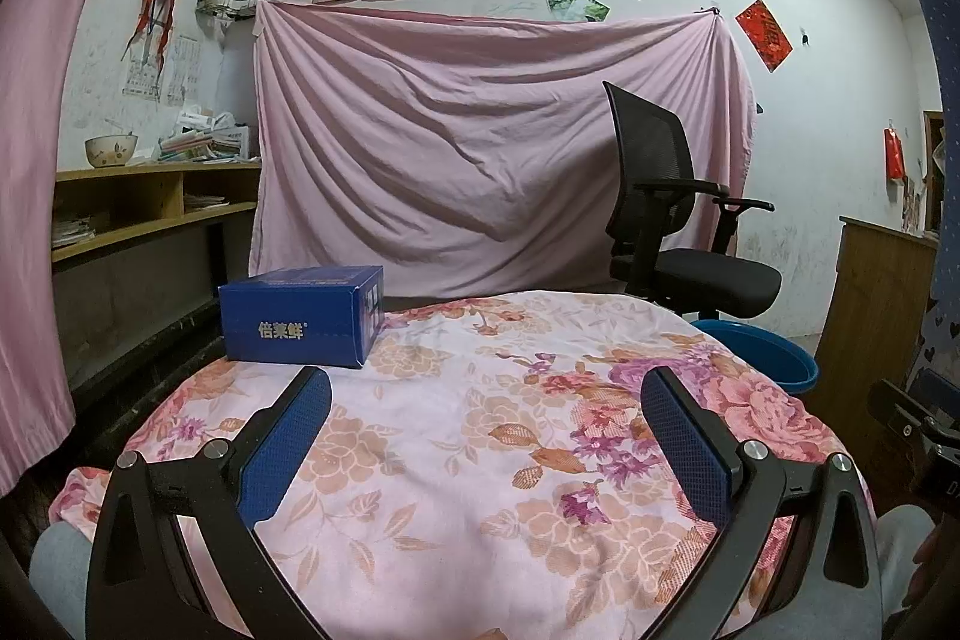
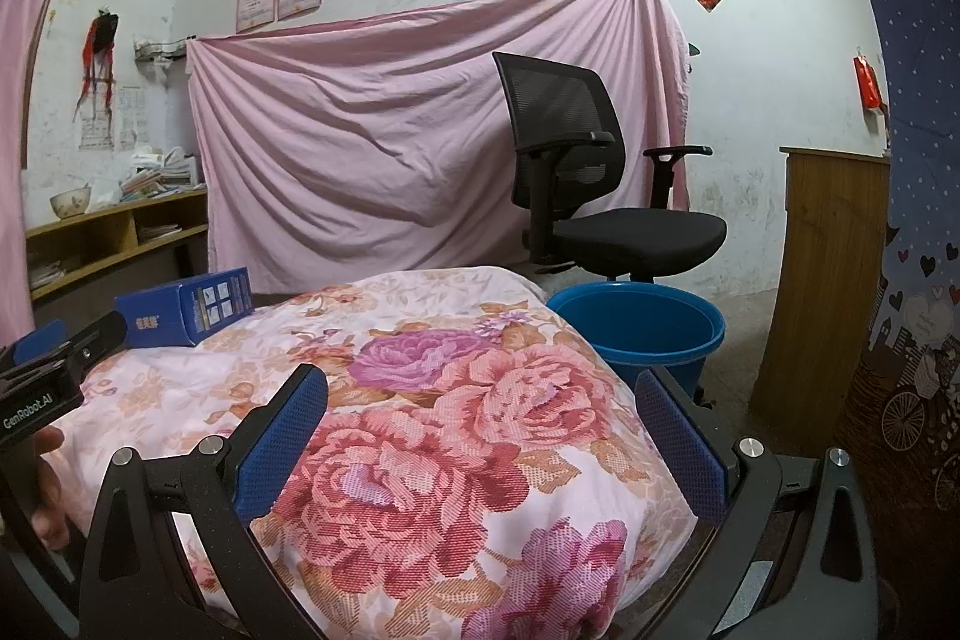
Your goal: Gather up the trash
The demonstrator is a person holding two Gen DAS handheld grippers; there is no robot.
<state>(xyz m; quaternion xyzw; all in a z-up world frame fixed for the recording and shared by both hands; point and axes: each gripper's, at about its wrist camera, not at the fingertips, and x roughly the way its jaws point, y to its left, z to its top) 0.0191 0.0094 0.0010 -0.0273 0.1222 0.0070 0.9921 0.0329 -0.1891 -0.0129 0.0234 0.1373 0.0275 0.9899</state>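
A blue cardboard box (image 1: 300, 316) with white lettering lies on the far left part of a table covered by a floral cloth (image 1: 480, 460). The right wrist view shows the same blue box (image 2: 186, 307) at the table's far left. My left gripper (image 1: 486, 400) hovers open over the cloth, just short of the box and to its right, holding nothing. My right gripper (image 2: 480, 400) is open too, above the table's right corner. A blue plastic bucket (image 2: 636, 328) stands on the floor beyond that corner, seemingly with nothing in it.
A black office chair (image 2: 588, 178) stands behind the bucket, before a hanging pink sheet (image 1: 468, 142). Wooden shelves (image 1: 150, 202) with a bowl and papers run along the left wall. A wooden cabinet (image 2: 834, 268) is at the right. The left gripper's body (image 2: 42, 388) and a hand show at the right wrist view's left edge.
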